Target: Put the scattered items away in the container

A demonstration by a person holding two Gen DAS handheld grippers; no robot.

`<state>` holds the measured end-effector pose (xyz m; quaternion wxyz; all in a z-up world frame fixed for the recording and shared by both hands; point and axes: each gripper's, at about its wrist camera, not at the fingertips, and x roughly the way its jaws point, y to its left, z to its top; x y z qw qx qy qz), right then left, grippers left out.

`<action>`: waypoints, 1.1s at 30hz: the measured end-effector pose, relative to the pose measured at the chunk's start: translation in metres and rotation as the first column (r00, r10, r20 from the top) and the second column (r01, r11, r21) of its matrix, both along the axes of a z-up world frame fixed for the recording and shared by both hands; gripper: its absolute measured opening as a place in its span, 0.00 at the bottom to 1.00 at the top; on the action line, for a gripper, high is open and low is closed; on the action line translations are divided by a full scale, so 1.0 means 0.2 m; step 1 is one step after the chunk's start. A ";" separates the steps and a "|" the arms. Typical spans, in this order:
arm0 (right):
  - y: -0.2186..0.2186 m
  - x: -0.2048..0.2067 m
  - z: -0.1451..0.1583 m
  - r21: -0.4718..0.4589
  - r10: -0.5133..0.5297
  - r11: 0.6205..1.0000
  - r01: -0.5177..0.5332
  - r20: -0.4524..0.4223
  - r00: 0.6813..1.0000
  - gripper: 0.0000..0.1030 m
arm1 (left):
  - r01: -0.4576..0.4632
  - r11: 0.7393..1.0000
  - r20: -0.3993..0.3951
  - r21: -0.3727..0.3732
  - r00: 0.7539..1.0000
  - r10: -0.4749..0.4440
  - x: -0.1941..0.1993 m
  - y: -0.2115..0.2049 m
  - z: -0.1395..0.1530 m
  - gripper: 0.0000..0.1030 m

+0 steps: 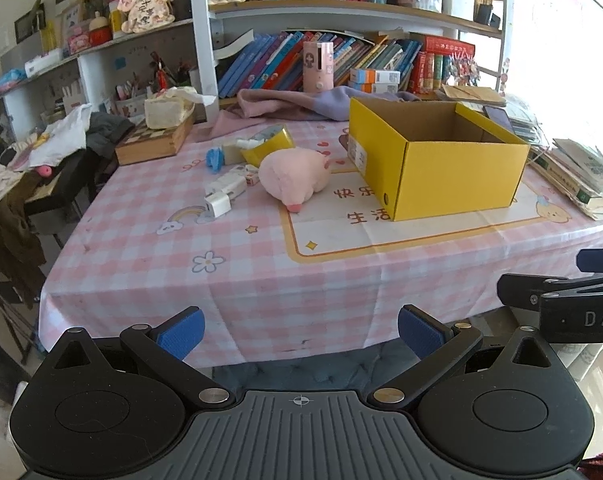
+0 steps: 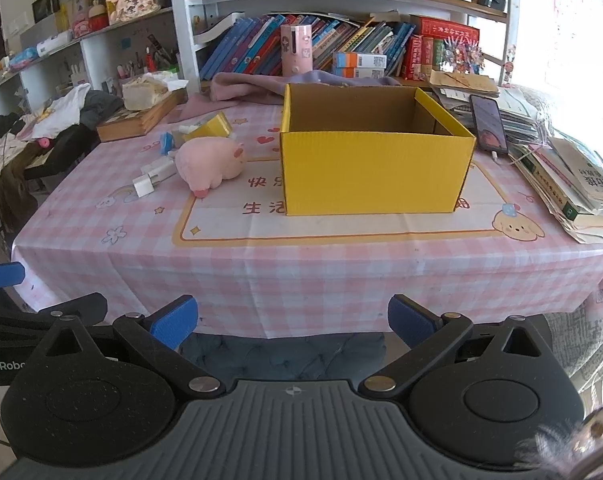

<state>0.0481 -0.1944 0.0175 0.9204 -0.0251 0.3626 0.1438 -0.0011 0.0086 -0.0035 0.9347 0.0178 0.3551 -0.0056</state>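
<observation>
Both grippers, left (image 1: 300, 333) and right (image 2: 293, 320), are hanging spread wide and gripping nothing as I'm holding them short of the table's (image 2: 301, 280) near edge. I'm seeing the yellow box (image 2: 375, 172) sitting open-topped and upright on the pink cloth, with the pink plush (image 1: 293, 174) lying just left of it and the white chargers (image 1: 223, 194), blue clip (image 1: 214, 159) and tipped yellow cup (image 1: 267, 145) lying scattered further left.

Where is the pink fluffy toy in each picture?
Left wrist view: the pink plush toy lies near the middle of the picture, on the checked tablecloth, just left of the yellow box.
Right wrist view: the toy lies left of the middle, again left of the yellow box.
Shared landmark: the open yellow box, with the white charger left of the toy.
</observation>
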 end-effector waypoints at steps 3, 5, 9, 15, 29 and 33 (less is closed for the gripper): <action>0.00 0.01 0.00 -0.005 0.007 1.000 -0.007 -0.003 1.000 0.99 | -0.004 1.000 -0.005 -0.009 1.000 0.004 0.00 0.01 0.00 1.00; 0.00 0.01 0.00 -0.003 0.008 1.000 -0.008 -0.003 1.000 0.99 | -0.010 1.000 -0.007 -0.018 1.000 0.010 0.00 0.02 0.00 1.00; 0.00 0.01 -0.01 -0.001 -0.008 1.000 0.008 -0.003 1.000 0.99 | -0.016 0.999 -0.011 -0.028 1.000 0.015 0.00 0.04 -0.01 1.00; -0.01 -0.01 -0.01 0.009 -0.029 1.000 0.029 0.006 1.000 0.98 | -0.011 0.999 -0.010 -0.034 1.000 0.011 0.00 0.04 -0.01 1.00; 0.04 -0.04 0.01 -0.007 -0.011 1.000 0.011 0.015 1.000 0.98 | 0.018 0.998 -0.006 -0.058 1.000 -0.018 -0.02 0.06 -0.01 1.00; 0.05 -0.03 0.01 -0.006 -0.012 1.000 0.012 0.006 1.000 0.98 | 0.020 0.998 -0.009 -0.056 1.000 -0.020 -0.01 0.07 -0.01 1.00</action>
